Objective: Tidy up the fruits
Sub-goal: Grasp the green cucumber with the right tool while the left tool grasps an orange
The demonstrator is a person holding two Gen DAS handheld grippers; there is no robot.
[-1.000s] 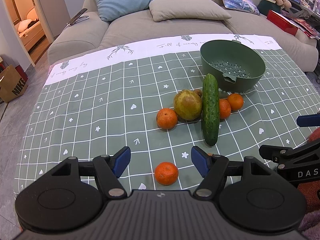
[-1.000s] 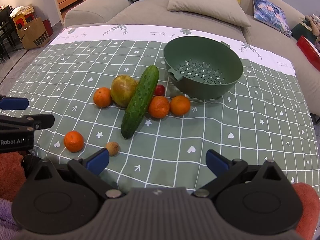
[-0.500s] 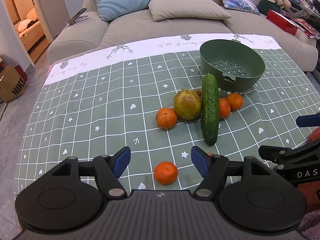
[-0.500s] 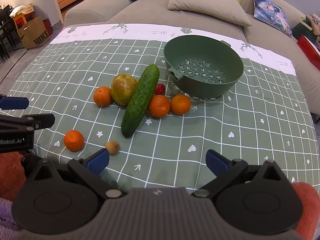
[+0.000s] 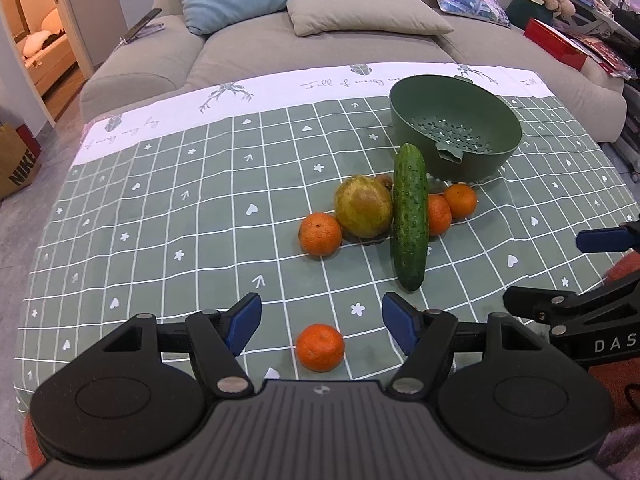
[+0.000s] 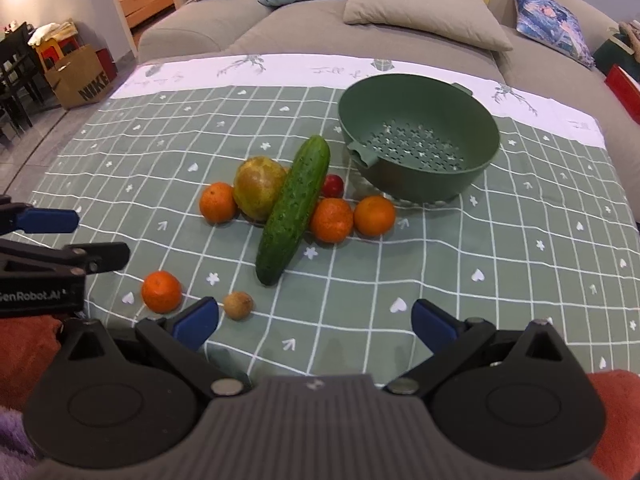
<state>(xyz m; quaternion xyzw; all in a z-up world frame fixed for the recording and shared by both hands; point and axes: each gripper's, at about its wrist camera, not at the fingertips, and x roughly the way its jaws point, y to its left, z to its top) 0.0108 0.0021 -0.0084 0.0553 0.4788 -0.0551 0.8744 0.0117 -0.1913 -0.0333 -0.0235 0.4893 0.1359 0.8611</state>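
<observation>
A green colander bowl [image 5: 456, 136] [image 6: 420, 136] stands empty at the back right of the checked cloth. In front of it lie a cucumber [image 5: 409, 216] [image 6: 294, 204], a yellow-green pear [image 5: 363, 211] [image 6: 260, 187], several tangerines [image 5: 321, 233] [image 6: 332, 220] and a small red fruit [image 6: 333, 185]. One tangerine [image 5: 320, 347] [image 6: 161, 291] lies alone near the front edge, just ahead of my open left gripper [image 5: 320, 322]. A small brown fruit [image 6: 238, 305] lies beside it. My right gripper [image 6: 315, 322] is open and empty, hovering at the front edge.
The table [image 5: 160, 216] wears a green checked cloth with a white band at the far edge. A grey sofa [image 5: 320, 40] with cushions stands right behind it. A brown paper bag [image 6: 80, 80] sits on the floor to the left.
Both grippers have crept very slightly forward; the fruits have not moved.
</observation>
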